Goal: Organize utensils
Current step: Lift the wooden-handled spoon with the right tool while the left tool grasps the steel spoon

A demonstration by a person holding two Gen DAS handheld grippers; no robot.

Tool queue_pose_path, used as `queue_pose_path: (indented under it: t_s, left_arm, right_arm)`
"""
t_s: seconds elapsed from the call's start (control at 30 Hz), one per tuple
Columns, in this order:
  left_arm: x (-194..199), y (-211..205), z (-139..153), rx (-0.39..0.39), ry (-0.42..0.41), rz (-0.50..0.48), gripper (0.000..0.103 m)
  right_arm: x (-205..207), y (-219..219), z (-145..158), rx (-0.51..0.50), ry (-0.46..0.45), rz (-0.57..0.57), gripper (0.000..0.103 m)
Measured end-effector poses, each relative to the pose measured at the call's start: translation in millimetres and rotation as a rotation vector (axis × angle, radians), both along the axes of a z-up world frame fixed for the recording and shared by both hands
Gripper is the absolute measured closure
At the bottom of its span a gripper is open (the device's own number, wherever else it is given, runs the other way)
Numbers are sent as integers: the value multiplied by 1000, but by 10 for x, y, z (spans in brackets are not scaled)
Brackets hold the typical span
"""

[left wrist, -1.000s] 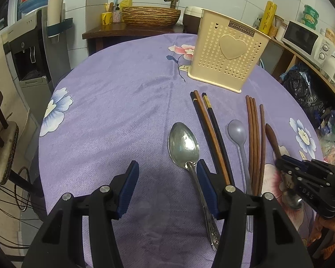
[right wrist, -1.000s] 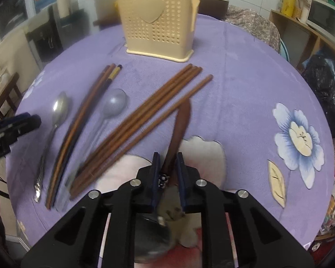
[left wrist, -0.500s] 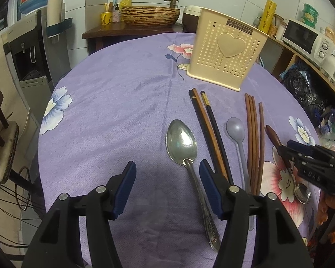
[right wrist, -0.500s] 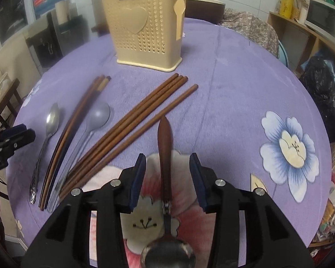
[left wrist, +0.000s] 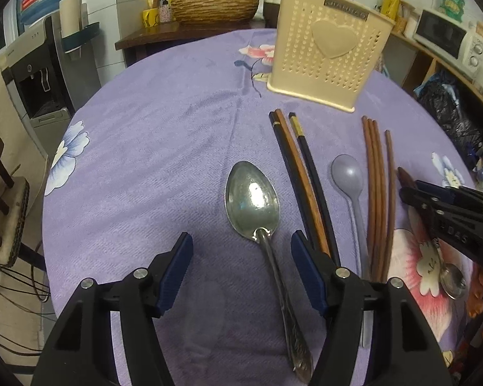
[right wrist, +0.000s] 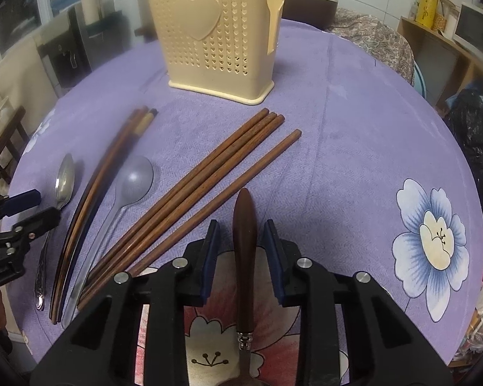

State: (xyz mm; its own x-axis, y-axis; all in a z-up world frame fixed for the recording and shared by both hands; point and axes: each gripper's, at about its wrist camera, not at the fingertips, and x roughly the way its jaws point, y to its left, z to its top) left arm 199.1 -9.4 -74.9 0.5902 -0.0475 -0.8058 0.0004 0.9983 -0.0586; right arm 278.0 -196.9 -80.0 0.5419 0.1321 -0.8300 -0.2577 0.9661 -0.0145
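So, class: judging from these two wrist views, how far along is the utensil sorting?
Nothing looks stowed yet; the cream holder shows no utensils. In hand: the right claw, jaws just closing, straddles the wooden-handled spoon without gripping; the left claw is open over the metal spoon. The chopsticks and grey plastic spoon lie waiting.

A round desk under a purple flowered cloth was seen. On it were laid a perforated cream plastic utensil holder, a steel spoon, dark chopsticks, a grey plastic spoon, brown wooden chopsticks and a wooden-handled spoon.
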Motion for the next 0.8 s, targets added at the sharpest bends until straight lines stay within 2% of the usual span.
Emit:
queue_pose_path:
  t_s: [0.17, 0.5, 0.63, 0.8]
  left_arm:
    - [114, -100, -8, 37, 4, 35, 43]
    - [293, -186, 9, 50, 10, 75, 53]
    - [313, -179, 13, 59, 5, 79, 64]
    - [350, -168, 22, 48, 5, 67, 65]
  right_arm:
    - [-11, 12, -4, -5, -7, 0, 76]
    - [2, 5, 5, -2, 2, -2, 76]
    - [17, 24, 7, -10, 5, -2, 77]
    - [28, 57, 9, -9, 9, 8, 86]
